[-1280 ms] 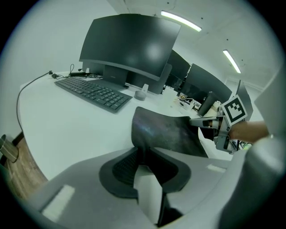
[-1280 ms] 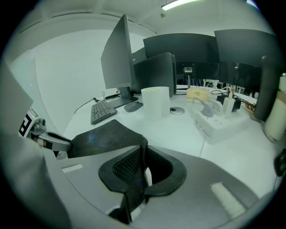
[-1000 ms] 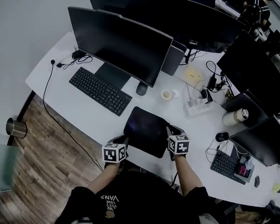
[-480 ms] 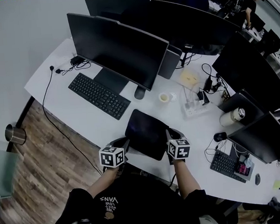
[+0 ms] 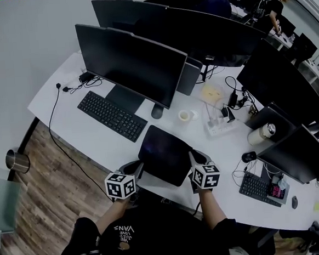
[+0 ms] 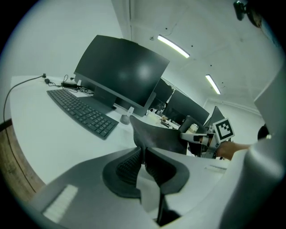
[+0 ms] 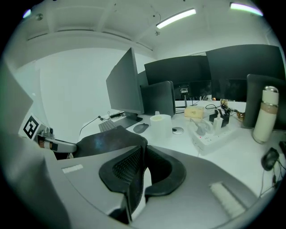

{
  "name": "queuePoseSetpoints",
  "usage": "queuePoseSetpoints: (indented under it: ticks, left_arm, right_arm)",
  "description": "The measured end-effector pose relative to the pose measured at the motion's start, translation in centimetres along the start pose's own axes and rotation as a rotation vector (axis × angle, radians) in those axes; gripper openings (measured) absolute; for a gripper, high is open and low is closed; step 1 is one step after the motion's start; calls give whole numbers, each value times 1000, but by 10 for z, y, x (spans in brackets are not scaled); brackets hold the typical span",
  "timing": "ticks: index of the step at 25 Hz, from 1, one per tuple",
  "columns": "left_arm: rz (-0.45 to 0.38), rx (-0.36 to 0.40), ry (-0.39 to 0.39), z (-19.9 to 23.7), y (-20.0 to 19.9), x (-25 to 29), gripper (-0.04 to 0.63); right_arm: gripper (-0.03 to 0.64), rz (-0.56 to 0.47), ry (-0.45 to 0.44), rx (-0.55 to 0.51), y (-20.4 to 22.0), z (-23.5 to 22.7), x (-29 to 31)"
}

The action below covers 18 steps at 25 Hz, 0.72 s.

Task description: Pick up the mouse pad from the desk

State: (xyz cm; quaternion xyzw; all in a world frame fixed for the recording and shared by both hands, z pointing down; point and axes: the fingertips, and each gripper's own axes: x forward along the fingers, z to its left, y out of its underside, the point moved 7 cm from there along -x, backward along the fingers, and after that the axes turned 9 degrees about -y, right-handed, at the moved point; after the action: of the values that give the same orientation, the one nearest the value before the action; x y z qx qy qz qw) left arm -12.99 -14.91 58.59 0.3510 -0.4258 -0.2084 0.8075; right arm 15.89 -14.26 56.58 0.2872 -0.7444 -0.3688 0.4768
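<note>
The black mouse pad (image 5: 166,153) hangs above the white desk (image 5: 94,137), tilted with its near edge raised. My left gripper (image 5: 139,167) is shut on its near left corner, and my right gripper (image 5: 192,157) is shut on its near right corner. In the left gripper view the pad (image 6: 158,134) rises curved from between the pads of the left gripper (image 6: 143,151), with the right gripper (image 6: 199,137) at its far corner. In the right gripper view the pad (image 7: 107,141) runs left from the right gripper (image 7: 143,154) toward the left gripper (image 7: 50,144).
Behind the pad stand a large monitor (image 5: 127,61), a black keyboard (image 5: 112,116), a grey mouse (image 5: 157,111) and a white roll (image 5: 186,115). A power strip (image 5: 221,126), a bottle (image 5: 257,134) and a black mouse (image 5: 248,156) lie to the right. A metal bin (image 5: 16,161) stands on the floor.
Both grippers have risen toward me with the mouse pad between them. The pad has come up off the desk and now tilts.
</note>
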Motion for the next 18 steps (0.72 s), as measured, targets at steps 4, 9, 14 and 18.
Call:
queuePoseSetpoints:
  ticks: [4,9,14,18]
  left_arm:
    - [-48,20,15,2,-15,-14,40]
    - [-107,43,32,5,-33,-24,40]
    - [-166,84,51,9,-53,-32,40]
    - [-204,109,62,16,-66,-36,40]
  right_arm:
    - [41,-58,-13,-11,-18,11,-9]
    - [41,-133,-32,-26,-43,26,-22]
    - [41,-200,-45,-33,-64,40,-30]
    - [41,-248,-47,-38,-77,51,-32]
